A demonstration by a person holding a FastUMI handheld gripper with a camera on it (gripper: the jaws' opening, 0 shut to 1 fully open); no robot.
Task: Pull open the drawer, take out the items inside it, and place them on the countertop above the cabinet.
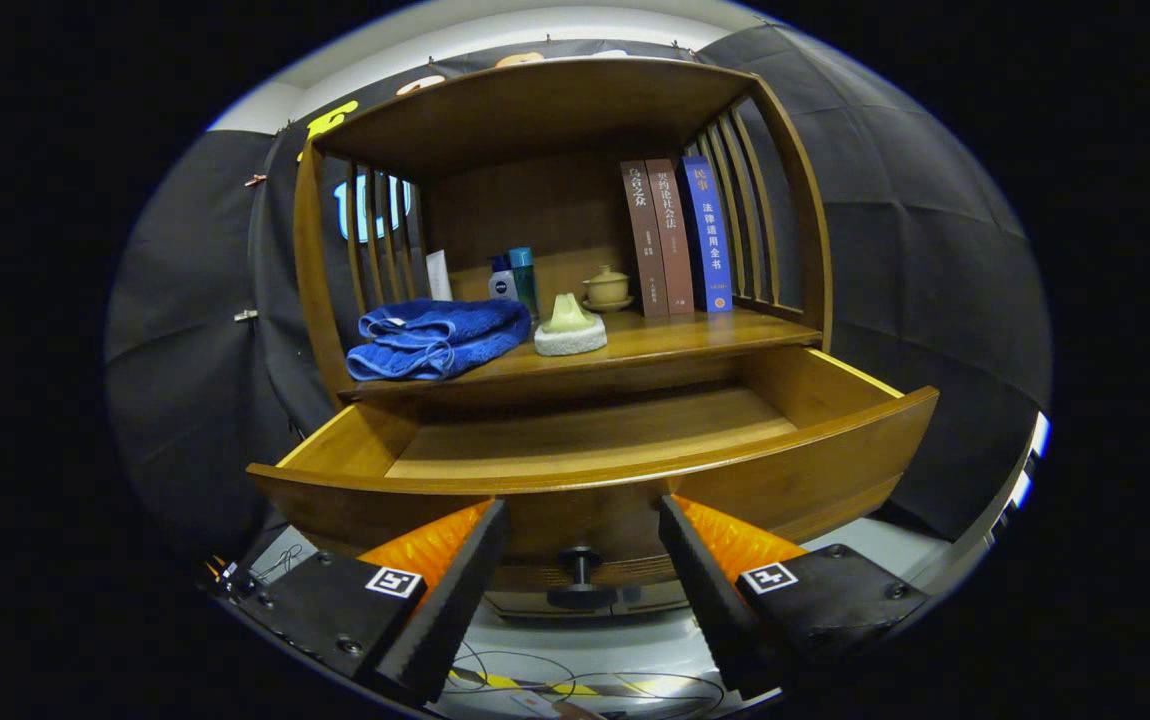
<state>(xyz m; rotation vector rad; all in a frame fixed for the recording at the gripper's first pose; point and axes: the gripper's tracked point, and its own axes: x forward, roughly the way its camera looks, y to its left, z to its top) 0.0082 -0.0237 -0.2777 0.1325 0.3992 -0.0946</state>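
Observation:
The wooden drawer [815,470] of the cabinet stands pulled out toward me, and its visible floor shows bare wood. Its dark knob [580,575] sits low on the curved front, between my two fingers and clear of both. My gripper [583,515] is open, the fingertips just short of the drawer front with nothing held. On the countertop [675,335] above the drawer lie a folded blue towel [435,338] at the left and a pale green and white sponge-like item [570,325] just right of it.
At the back of the countertop stand two bottles [513,280], a small lidded cup on a saucer [607,288] and three upright books [680,235]. Slatted side rails [745,210] and a wooden top close in the shelf. Cables [535,685] lie on the floor below.

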